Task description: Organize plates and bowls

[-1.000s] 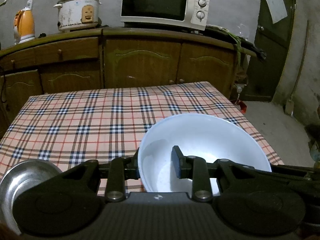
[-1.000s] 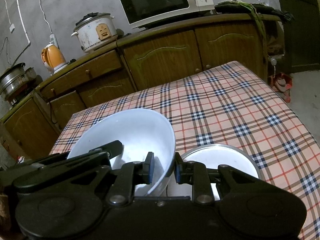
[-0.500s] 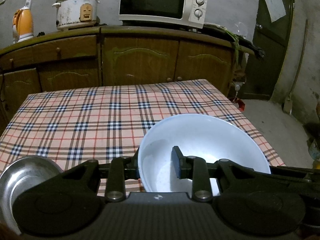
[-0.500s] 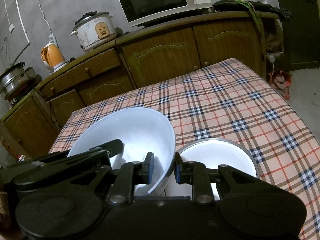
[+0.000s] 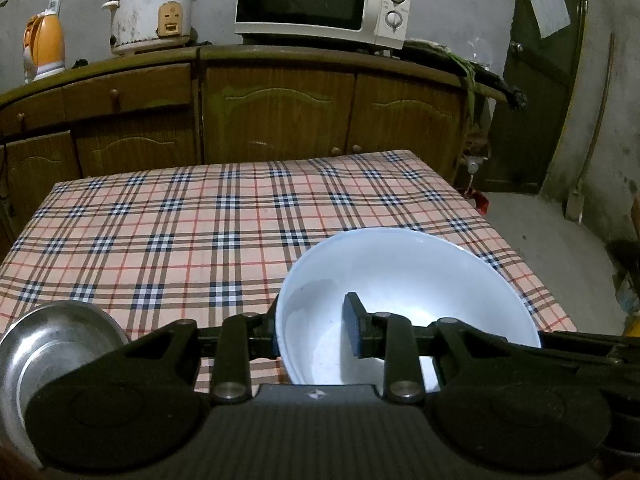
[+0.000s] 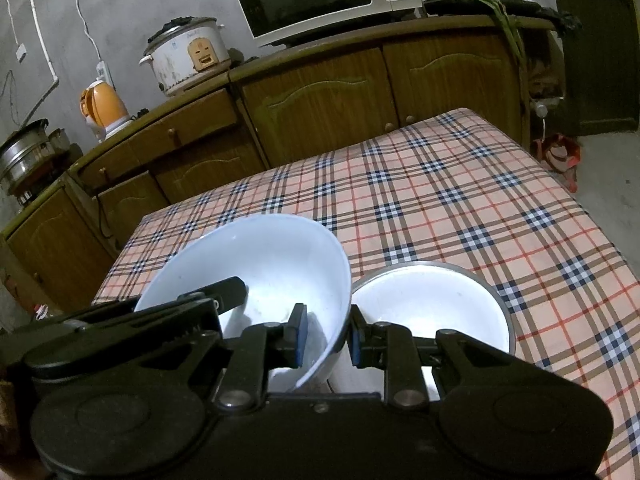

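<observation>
1. Two grippers pinch one large white round bowl (image 5: 404,280) above the near checked tablecloth (image 5: 224,216): left gripper (image 5: 314,330) its left rim, right gripper (image 6: 324,338) its right.
2. Right of it sits a steel-rimmed bowl (image 6: 432,300); far left, a steel dish (image 5: 48,344).

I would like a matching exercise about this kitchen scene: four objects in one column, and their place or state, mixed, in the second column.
Objects:
1. white bowl
2. metal bowl
3. microwave
4. orange kettle

Place or state:
A. left end of the counter
B. held at the rim by both grippers
C. right of the rice cooker
D. on the checked tablecloth, beside the white bowl

Pairs: 1-B, 2-D, 3-C, 4-A
</observation>
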### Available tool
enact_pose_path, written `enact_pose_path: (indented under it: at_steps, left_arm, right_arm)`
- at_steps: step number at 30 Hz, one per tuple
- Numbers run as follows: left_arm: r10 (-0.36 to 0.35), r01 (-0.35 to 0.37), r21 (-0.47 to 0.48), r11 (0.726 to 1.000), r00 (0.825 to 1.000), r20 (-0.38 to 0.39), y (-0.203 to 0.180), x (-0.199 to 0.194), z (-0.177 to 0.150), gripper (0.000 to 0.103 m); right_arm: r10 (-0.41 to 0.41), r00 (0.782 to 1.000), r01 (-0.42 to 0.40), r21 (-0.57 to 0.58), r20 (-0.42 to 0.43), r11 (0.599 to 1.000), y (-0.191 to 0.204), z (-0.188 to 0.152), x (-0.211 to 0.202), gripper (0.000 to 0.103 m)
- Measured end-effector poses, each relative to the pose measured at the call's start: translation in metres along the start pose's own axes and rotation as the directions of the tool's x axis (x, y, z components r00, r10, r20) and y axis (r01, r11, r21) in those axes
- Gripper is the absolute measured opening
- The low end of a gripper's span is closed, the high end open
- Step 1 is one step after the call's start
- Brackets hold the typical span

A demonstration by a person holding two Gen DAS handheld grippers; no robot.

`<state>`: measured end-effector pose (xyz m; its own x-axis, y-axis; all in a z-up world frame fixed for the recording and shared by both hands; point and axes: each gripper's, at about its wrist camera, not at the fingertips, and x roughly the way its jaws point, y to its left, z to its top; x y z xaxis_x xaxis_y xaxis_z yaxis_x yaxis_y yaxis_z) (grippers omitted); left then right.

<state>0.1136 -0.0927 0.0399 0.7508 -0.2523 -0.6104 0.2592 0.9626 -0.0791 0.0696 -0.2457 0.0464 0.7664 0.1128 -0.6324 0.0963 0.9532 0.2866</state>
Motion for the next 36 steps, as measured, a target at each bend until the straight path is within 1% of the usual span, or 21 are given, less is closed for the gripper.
enact_pose_path:
  at_steps: [36]
  left_arm:
    - [-0.024,0.025,0.019,1.000,0.998,-0.058,-0.010,0.002,-0.022,0.029]
  right_arm:
    - [-0.026,0.999,0.026,0.003,-0.038,1.000,-0.012,-0.023,-0.005,0.028]
